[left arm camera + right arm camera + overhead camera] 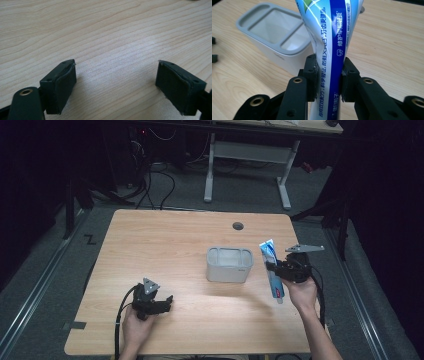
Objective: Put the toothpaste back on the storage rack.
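Toothpaste tube (332, 50) is being pinched mid-body by the right hand-held gripper (329, 75), hanging just beside the grey holder (229, 265), probably for dropping in. Left hand-held gripper (167, 301) is resting spread on the counter (175, 235).

Blue-white toothpaste tube (272, 270), upright, just right of grey holder (229, 264)
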A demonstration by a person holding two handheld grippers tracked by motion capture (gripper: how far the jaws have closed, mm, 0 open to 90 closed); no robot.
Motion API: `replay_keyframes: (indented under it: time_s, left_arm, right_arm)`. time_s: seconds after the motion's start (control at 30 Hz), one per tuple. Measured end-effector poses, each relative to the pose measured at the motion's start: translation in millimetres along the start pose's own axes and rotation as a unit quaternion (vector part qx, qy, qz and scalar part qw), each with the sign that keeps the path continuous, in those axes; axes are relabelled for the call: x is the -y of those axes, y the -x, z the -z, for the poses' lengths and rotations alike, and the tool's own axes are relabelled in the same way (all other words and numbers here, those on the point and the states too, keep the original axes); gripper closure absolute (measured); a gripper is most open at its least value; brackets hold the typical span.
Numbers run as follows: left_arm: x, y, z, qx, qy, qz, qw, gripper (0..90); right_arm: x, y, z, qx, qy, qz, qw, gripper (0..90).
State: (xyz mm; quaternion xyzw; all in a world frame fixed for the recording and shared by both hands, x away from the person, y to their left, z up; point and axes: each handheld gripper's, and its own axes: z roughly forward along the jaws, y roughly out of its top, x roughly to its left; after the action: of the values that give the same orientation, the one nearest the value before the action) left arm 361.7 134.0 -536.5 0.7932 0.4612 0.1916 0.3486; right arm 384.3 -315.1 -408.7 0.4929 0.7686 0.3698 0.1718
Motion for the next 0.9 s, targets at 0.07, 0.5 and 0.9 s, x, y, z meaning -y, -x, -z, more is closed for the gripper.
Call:
replay_keyframes:
  time_s: [0.07,0.5,0.9]
  left_arm:
    - [-0.1,0.0,-0.1,0.000,0.000,0.000,1.0000,17.3]
    - [0.0,0.1,-0.2,-0.001,0.001,0.000,1.0000,17.2]
    - [0.2,-0.2,0.0,-0.002,0.001,0.002,1.0000,17.4]
  right_arm:
    - [-0.5,-1.5,1.4,-0.002,0.003,0.003,1.0000,71.4]
    - [-18.6,-25.3,15.7,-0.032,0.032,0.032,0.9985,72.2]
    - [-37.2,-40.2,21.5,-0.058,0.069,0.060,0.9941,72.4]
